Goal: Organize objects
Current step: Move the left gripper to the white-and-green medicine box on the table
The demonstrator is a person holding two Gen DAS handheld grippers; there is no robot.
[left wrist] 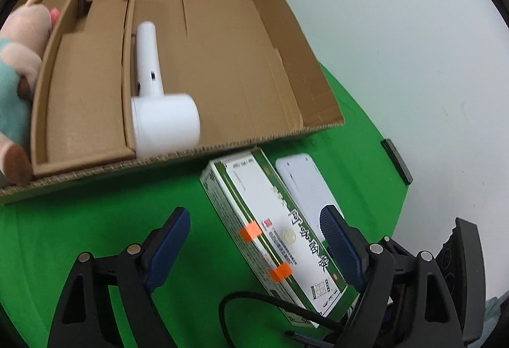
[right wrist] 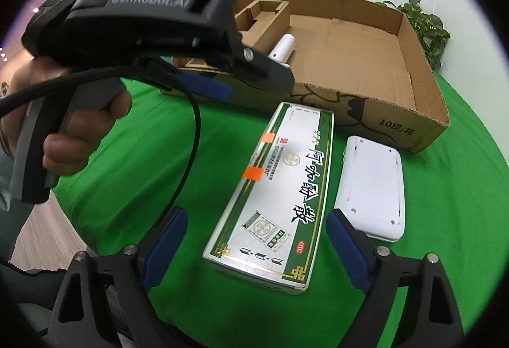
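Left tool [left wrist: 254,239] and right tool [right wrist: 256,239], both spread wide, straddle the green-and-white box [right wrist: 273,192] at frame centre, gripping nothing

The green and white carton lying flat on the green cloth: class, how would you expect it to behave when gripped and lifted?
The green and white carton looks like thin printed card, so probably light and stiff, though hard squeezing might dent it. Its glossy face may be slippery. Long and flat, it is unlikely to roll, but gripped at one end it could droop.
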